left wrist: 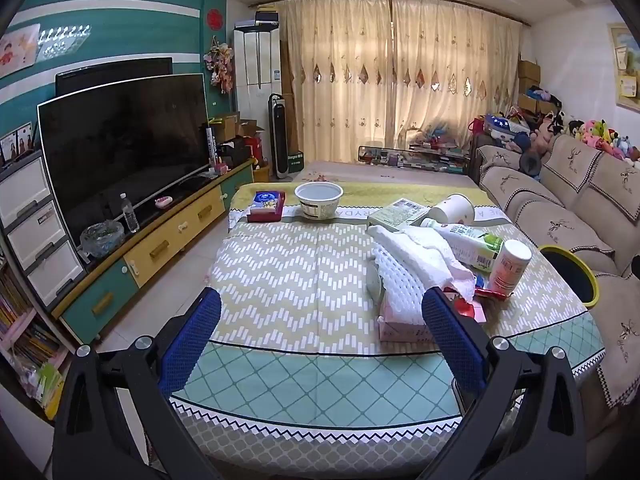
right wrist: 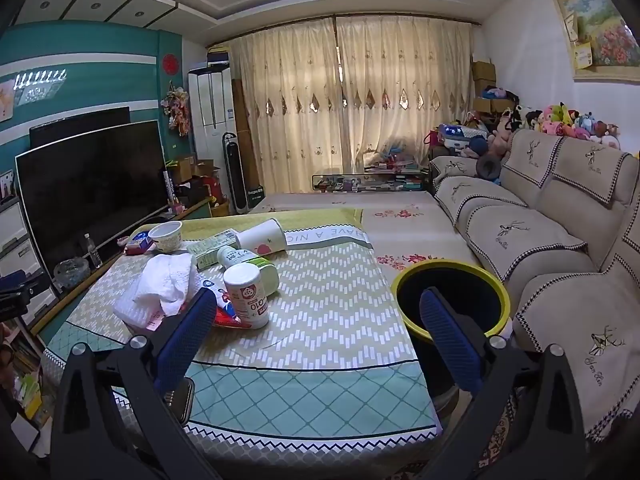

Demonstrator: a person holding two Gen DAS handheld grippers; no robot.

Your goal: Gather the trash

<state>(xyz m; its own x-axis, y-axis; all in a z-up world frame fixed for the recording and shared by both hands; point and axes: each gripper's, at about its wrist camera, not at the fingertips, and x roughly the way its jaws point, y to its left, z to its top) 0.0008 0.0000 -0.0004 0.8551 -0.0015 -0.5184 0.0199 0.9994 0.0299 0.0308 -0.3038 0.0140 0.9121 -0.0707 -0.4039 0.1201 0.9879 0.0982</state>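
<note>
Trash lies on the patterned tablecloth: a white paper bowl, a toppled white cup, a flat green box, a lying green-label bottle, an upright pink-label bottle, crumpled white paper over a pink tissue pack, and a red wrapper. A yellow-rimmed black bin stands by the table's right side. My left gripper is open and empty over the near table edge. My right gripper is open and empty, with the pink-label bottle just beyond its left finger.
A blue and red box sits at the table's far left. A TV on a low cabinet runs along the left. A beige sofa lies on the right, right behind the bin. A phone lies at the near table edge.
</note>
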